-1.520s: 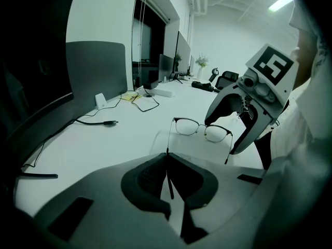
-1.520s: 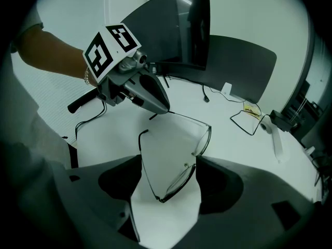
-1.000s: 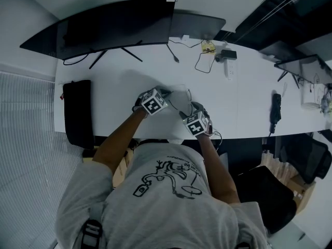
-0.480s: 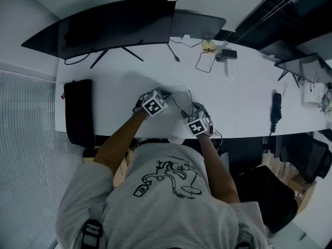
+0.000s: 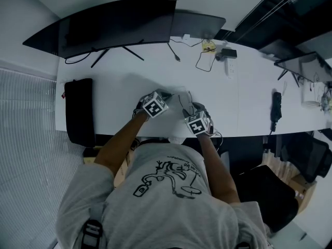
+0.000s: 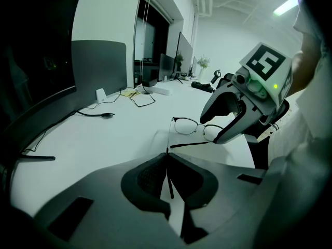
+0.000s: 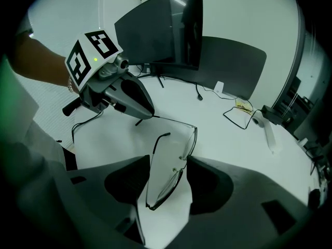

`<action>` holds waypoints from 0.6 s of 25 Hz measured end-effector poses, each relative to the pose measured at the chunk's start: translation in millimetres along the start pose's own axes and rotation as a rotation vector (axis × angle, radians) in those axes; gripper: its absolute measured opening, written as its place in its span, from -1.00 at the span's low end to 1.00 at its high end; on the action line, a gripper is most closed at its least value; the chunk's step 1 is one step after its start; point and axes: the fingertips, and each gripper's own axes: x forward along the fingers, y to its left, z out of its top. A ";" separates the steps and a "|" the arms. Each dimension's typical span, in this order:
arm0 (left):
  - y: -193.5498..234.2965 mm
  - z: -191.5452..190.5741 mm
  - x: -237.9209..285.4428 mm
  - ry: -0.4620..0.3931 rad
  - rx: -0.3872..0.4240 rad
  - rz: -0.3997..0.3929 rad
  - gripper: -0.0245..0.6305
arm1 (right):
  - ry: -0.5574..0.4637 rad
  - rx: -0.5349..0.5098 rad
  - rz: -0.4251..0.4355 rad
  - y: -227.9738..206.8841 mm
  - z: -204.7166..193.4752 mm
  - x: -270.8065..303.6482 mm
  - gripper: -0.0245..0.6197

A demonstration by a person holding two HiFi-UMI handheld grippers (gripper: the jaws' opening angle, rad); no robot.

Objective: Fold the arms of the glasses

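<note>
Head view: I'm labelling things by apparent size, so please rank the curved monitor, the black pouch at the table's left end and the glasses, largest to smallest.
Largest: curved monitor.
Next: black pouch.
Smallest: glasses, only a thin frame, so clearly last.

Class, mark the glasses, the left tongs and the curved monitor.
glasses (image 6: 187, 125): left gripper view, on a lens
left tongs (image 6: 167, 157): left gripper view, between shut tips
curved monitor (image 5: 119, 25): head view, screen middle
</note>
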 end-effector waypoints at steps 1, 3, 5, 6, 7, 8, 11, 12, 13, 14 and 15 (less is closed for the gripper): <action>-0.3 -0.8 -0.6 0.003 -0.003 0.001 -0.83 | 0.001 0.003 -0.002 0.0 -0.3 -0.1 -0.21; -1.3 -2.0 -1.9 0.005 -0.011 0.002 -0.83 | 0.003 0.009 -0.005 -0.1 -0.6 -0.7 -0.24; -2.9 -2.3 -3.1 0.002 -0.014 0.002 -0.83 | 0.003 0.014 -0.008 -0.1 -0.8 -1.6 -0.26; -3.6 -2.7 -3.4 0.000 -0.014 0.003 -0.83 | 0.004 0.018 -0.010 -0.2 -1.2 -1.8 -0.27; -4.3 -3.6 -3.5 0.001 -0.015 0.003 -0.83 | 0.005 0.022 -0.013 -0.6 -1.9 -2.0 -0.28; -5.3 -4.9 -3.3 0.002 -0.018 0.002 -0.83 | 0.007 0.027 -0.015 -1.0 -2.7 -2.1 -0.30; -7.9 -7.0 -2.8 -0.002 -0.023 0.000 -0.83 | 0.006 0.041 -0.016 -1.2 -3.8 -2.6 -0.36; -8.6 -6.7 -3.1 -0.005 -0.023 -0.001 -0.83 | 0.005 0.043 -0.017 -1.4 -3.9 -2.8 -0.38; -9.3 -6.8 -3.3 -0.006 -0.024 -0.001 -0.83 | 0.005 0.045 -0.020 -1.8 -4.1 -2.9 -0.39; -10.0 -7.7 -3.1 -0.006 -0.026 -0.002 -0.83 | 0.006 0.048 -0.022 -2.3 -4.5 -3.0 -0.41; -10.4 -8.7 -2.6 -0.005 -0.028 -0.002 -0.83 | 0.006 0.051 -0.024 -2.6 -4.9 -3.0 -0.43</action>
